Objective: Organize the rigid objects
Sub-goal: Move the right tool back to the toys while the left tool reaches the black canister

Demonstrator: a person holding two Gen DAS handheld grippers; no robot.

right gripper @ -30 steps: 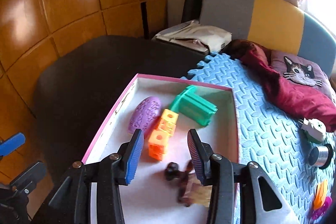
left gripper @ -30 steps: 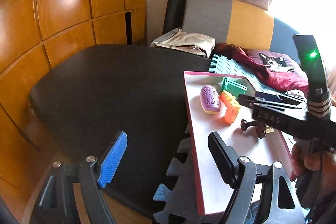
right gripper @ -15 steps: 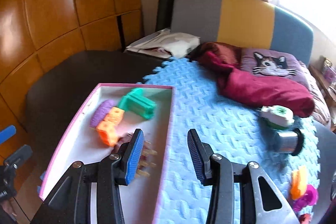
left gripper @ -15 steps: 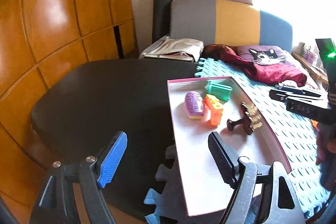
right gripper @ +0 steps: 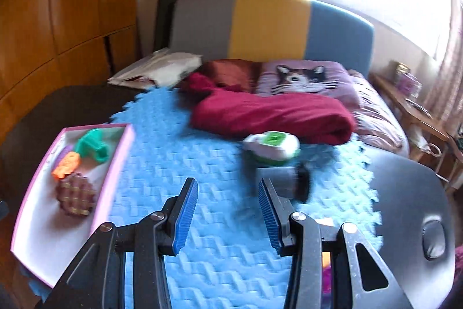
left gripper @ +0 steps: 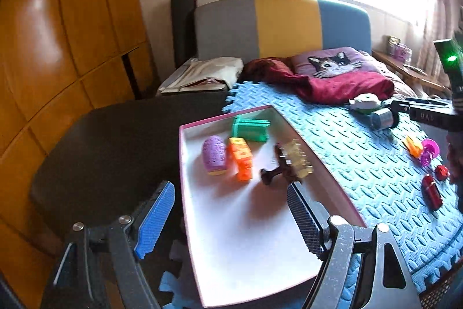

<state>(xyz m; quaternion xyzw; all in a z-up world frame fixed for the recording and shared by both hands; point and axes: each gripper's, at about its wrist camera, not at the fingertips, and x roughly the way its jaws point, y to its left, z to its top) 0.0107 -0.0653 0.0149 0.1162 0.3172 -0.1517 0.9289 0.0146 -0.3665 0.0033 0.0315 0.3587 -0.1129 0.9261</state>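
A pink-rimmed white tray (left gripper: 246, 233) holds a purple oval (left gripper: 214, 154), an orange block (left gripper: 240, 157), a green piece (left gripper: 251, 129) and a dark stamp with a gold studded head (left gripper: 289, 161). My left gripper (left gripper: 231, 225) is open and empty over the tray's near end. My right gripper (right gripper: 228, 217) is open and empty above the blue foam mat (right gripper: 202, 164). A silver spool (right gripper: 282, 178) lies just past its right finger, a white-green gadget (right gripper: 272, 145) behind it. The tray also shows at left in the right wrist view (right gripper: 110, 178).
On the mat lie an orange and pink piece (left gripper: 422, 148) and two red pieces (left gripper: 432, 190). A maroon blanket (right gripper: 272, 115) and a cat pillow (right gripper: 301, 77) lie behind. A black surface (left gripper: 110, 141) is left of the tray, a grey chair (right gripper: 405, 207) at right.
My right gripper has left the tray and swung right over the mat toward the spool. The stamp it hovered over now lies in the tray. The left gripper's view has turned right.
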